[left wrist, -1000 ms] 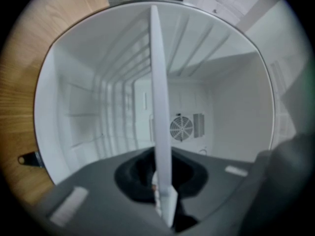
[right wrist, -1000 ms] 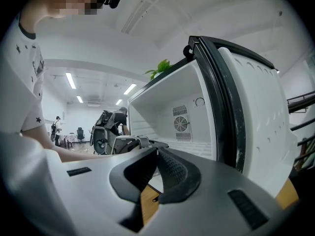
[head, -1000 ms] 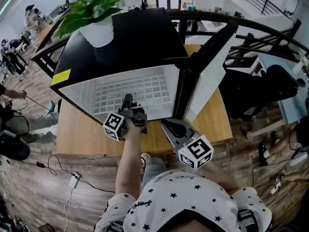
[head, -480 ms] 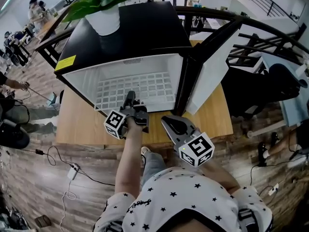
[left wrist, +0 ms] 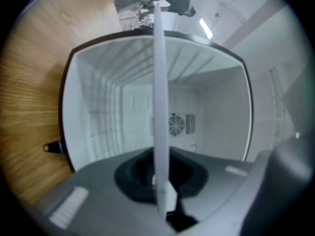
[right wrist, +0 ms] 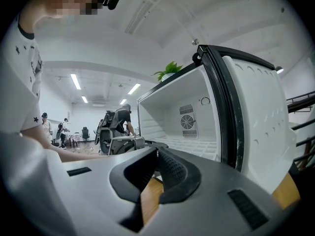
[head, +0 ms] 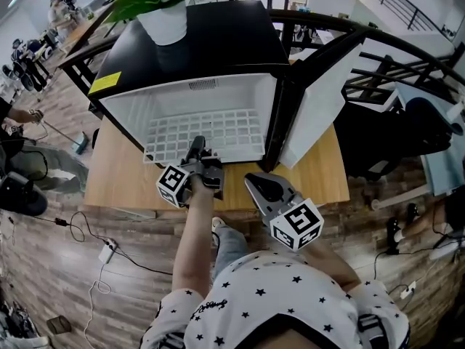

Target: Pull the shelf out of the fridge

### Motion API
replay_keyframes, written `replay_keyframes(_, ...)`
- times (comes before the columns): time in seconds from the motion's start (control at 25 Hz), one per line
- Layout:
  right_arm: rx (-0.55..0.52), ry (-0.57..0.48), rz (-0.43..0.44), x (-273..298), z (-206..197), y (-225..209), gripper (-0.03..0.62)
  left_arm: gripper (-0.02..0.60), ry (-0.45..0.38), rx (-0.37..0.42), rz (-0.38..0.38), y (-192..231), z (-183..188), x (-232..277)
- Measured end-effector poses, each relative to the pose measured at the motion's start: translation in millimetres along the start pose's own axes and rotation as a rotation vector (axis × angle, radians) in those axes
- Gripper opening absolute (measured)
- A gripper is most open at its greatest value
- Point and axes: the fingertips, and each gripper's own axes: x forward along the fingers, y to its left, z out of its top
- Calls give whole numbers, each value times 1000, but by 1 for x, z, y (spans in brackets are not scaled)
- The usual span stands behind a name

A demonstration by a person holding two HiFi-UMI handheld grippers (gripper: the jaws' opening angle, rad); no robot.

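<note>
Left gripper (head: 196,144) grips shelf (head: 225,131) edge to slide it from fridge (head: 218,49).
Right gripper (head: 252,182) hangs nearby, jaws together, empty.

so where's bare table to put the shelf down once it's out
Best is the bare table left of the shelf, out to the table's edge. A smaller patch lies beside the open door. The fridge front is crowded: left gripper on the shelf, right gripper beside it.

Black fridge (head: 218,42) had white inside, yellow label (head: 105,83); shelf (head: 211,133) was white grid; surface (head: 116,187) was tan woodgrain; shirt (head: 290,297) was white with black stars.
</note>
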Motion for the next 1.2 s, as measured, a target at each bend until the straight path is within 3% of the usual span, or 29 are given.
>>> replay_keyframes(1.2,-3,-1,57,-19,2,16,23,32,-21,-39,-18,-4,-7,-42)
